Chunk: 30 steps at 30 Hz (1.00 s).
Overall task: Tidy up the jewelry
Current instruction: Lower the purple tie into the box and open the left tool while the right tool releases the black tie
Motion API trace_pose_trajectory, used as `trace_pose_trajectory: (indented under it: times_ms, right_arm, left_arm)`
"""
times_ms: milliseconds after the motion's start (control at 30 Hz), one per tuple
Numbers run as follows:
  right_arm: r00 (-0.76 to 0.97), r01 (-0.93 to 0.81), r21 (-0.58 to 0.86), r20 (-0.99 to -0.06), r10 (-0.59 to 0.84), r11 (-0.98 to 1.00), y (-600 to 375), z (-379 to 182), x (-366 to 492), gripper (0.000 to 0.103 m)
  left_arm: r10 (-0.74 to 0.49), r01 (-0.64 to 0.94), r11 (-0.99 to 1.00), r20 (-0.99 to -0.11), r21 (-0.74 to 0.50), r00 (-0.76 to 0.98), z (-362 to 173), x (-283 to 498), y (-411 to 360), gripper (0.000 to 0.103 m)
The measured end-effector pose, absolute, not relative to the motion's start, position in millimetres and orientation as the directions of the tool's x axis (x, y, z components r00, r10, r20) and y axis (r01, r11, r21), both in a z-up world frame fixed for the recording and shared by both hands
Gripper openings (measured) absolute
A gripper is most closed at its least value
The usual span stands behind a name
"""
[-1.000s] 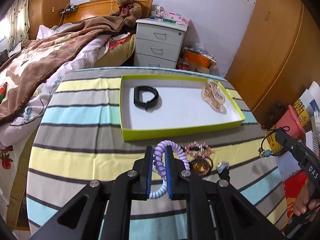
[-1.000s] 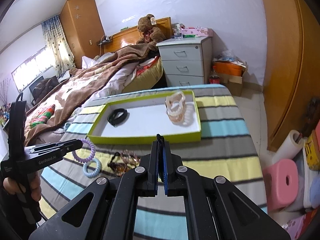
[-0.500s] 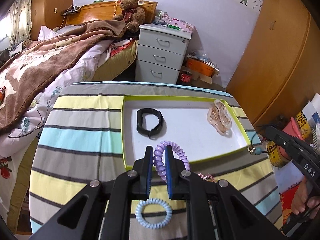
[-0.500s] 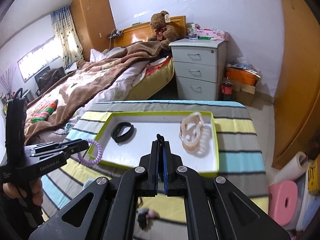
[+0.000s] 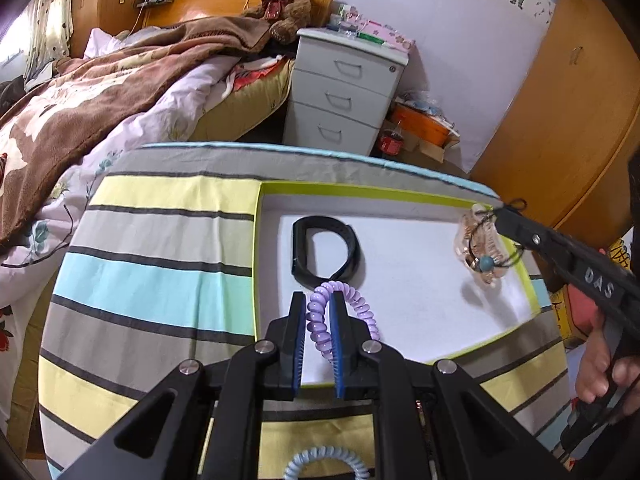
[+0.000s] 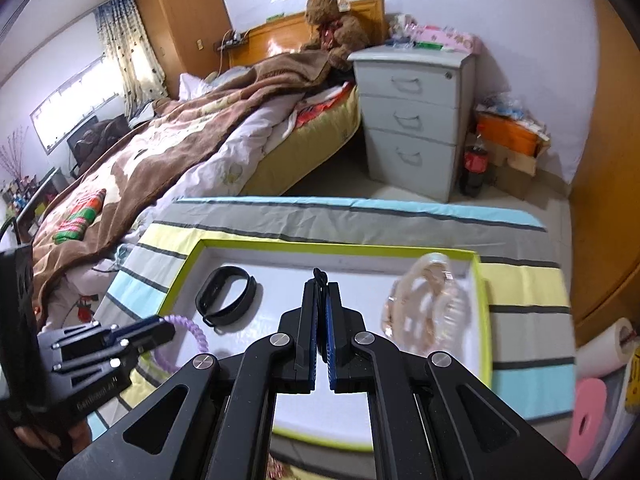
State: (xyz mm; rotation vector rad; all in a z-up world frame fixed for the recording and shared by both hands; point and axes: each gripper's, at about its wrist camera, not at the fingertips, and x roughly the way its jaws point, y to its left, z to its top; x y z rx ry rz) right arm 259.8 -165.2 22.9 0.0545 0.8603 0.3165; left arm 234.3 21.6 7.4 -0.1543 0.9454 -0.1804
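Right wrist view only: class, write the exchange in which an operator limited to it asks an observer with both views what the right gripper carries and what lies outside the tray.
Operator: I see only a black cord pinched in my right gripper. What hangs from it?
Observer: The left wrist view shows the cord looping down to a teal bead.
Operator: Where does it dangle?
Observer: In front of the clear hair claw at the right end of the tray. I cannot tell whether they touch.
Operator: Anything outside the tray?
Observer: A pale blue coil hair tie lies on the striped tablecloth.
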Motion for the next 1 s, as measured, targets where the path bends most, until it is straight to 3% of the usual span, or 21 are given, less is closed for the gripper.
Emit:
trace_pose_trajectory:
  times_ms: [533, 1000]
  right_arm:
    - [0.486, -0.298, 0.266, -0.784, 0.385, 0.917, -148, -9, 302, 0.003]
    - [0.494, -0.212, 0.166, -0.832, 0.252, 0.963, -158, -21, 314, 0.004]
  left_arm:
    - [-0.180, 0.059, 0.983, -0.822, -0.176, 0.540, -14, 247, 18, 0.012]
    - [-0.175, 0.060, 0.984, -0.825, -0.169, 0.538, -16, 251, 17, 0.015]
